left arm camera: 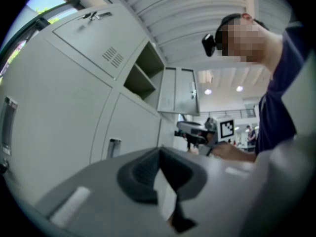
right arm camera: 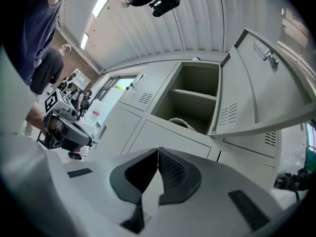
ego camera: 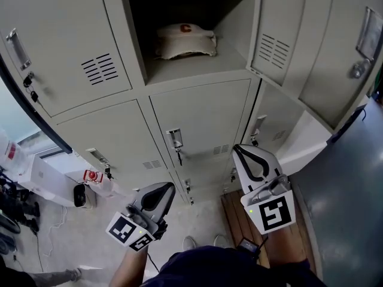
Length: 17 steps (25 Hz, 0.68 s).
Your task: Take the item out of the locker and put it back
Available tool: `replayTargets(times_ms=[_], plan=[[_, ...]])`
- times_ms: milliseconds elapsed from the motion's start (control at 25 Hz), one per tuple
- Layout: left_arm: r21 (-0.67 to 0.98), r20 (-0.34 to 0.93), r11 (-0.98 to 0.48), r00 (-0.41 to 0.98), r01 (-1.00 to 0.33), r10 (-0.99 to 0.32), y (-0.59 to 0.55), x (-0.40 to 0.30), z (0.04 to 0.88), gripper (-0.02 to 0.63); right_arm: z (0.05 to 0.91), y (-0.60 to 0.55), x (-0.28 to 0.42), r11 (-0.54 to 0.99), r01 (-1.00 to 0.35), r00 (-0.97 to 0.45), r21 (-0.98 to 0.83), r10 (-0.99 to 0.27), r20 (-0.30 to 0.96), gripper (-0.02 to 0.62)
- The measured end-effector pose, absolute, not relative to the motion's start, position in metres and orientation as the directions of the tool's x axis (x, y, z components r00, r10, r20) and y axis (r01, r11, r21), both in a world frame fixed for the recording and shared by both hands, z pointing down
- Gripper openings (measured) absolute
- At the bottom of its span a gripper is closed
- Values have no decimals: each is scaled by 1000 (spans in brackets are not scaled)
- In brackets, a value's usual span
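Now, the cap [ego camera: 185, 40] is seen lying flat on the floor of the open compartment [ego camera: 179, 70], pale with a red letter on its crown and set a little toward the back. Its long axis is laid across the compartment's mouth, side to side, so a broad flank is presented to anything brought in from the front. Both tools are held below the compartment, well apart from the cap, and nothing is carried. The left gripper [ego camera: 169, 189] is shown with its jaws pressed together and empty, and the right gripper [ego camera: 238, 150] is likewise closed tip to tip with nothing between (its own view looks up past the joined pads at the compartment, the cap [right arm camera: 180, 124] just peeping over the sill). Of the two, the right gripper is judged the nearer, raised under the compartment's lower right corner, while the left one is kept lower, off to the lower left. The door [ego camera: 281, 17] is swung out from the compartment's right edge, so the mouth is left unblocked. The taking-out is judged not yet begun. For it, the jaws would have to be parted, carried up and inward, and closed over the cap's near edge, across its short way.
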<state>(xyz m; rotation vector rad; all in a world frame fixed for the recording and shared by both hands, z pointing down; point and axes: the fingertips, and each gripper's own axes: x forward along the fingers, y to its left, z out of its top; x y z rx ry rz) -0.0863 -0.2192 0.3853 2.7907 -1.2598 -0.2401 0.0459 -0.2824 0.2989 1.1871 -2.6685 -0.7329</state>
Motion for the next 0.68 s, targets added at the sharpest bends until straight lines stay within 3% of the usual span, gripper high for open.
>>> replayTargets(times_ms=[680], plan=[[114,-107,-654,645,-748,-756,-231,-67,382,3,309,-293,53,610,-613,-716,501,-698,-26,8]])
